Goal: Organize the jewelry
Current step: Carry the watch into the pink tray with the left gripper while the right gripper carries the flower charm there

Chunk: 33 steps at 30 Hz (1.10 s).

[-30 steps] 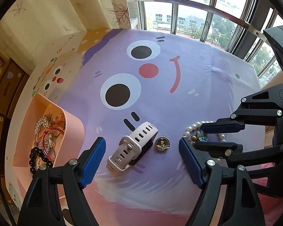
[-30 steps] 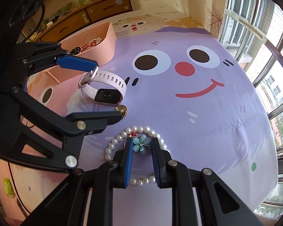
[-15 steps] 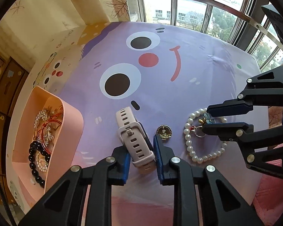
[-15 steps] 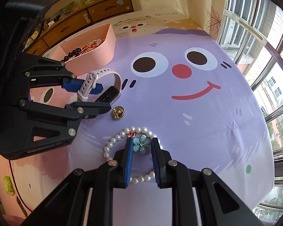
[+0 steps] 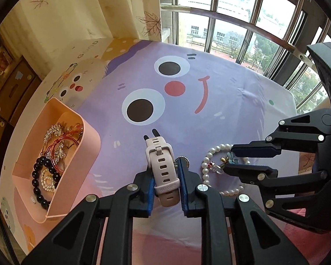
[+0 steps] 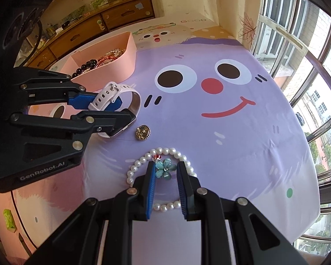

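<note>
My left gripper (image 5: pixel 166 177) is shut on the strap of a pale pink smartwatch (image 5: pixel 162 163) and holds it lifted off the cloth; the watch also shows in the right wrist view (image 6: pixel 115 101). My right gripper (image 6: pixel 165 172) straddles the teal flower charm (image 6: pixel 164 170) of a pearl bracelet (image 6: pixel 141 162) lying on the cloth; its jaws stand narrowly apart, with a gap on the right side of the charm. A small gold brooch (image 6: pixel 143 133) lies between watch and bracelet. The pink tray (image 5: pixel 86 159) stands to the left.
The tray holds a black bead bracelet (image 5: pixel 38 176), a red bangle (image 5: pixel 64 141) and rhinestone pieces. The purple cartoon-face cloth (image 5: pixel 187 110) covers the table. Windows run along the far and right edges. Wooden cabinets (image 6: pixel 112 19) stand behind the tray.
My left gripper closed on the watch strap and lifted the watch off the cloth. My right gripper stayed over the flower charm with little movement.
</note>
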### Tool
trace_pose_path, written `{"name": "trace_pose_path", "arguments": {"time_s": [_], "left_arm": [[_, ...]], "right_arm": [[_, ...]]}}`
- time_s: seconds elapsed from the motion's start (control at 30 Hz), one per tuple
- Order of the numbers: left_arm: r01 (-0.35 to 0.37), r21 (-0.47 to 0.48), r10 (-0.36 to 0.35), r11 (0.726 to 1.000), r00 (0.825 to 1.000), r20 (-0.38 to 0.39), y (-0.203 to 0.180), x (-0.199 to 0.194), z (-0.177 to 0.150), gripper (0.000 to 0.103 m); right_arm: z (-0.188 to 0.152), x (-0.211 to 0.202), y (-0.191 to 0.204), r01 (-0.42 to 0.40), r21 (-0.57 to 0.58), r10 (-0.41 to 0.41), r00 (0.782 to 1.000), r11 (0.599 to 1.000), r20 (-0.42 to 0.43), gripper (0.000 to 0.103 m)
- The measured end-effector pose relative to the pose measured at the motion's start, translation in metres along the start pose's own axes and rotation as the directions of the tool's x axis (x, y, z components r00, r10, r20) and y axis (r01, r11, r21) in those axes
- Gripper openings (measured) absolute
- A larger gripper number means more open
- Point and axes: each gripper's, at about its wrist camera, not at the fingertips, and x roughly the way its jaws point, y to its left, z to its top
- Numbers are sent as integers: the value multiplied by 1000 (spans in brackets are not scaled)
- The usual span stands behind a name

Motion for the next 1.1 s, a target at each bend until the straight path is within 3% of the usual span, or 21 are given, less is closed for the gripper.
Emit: {"name": "trace_pose_path", "arguments": {"time_s": [0.33,0.63,1.1], "left_arm": [[-5,-224,33,975,992,121,27,-43,4,17],[-96,-327,160,940,971,175,71,-80,-3,17],[-237,-505,348,830,927,136,141,-104,-34,17]], "right_arm": [[5,-10,6,3,54,-7,997,999,72,19],[38,-16,16,-6,58,-4,987,998,159,19],[115,-9,65,-117,-60,128,960,991,249,19]]}}
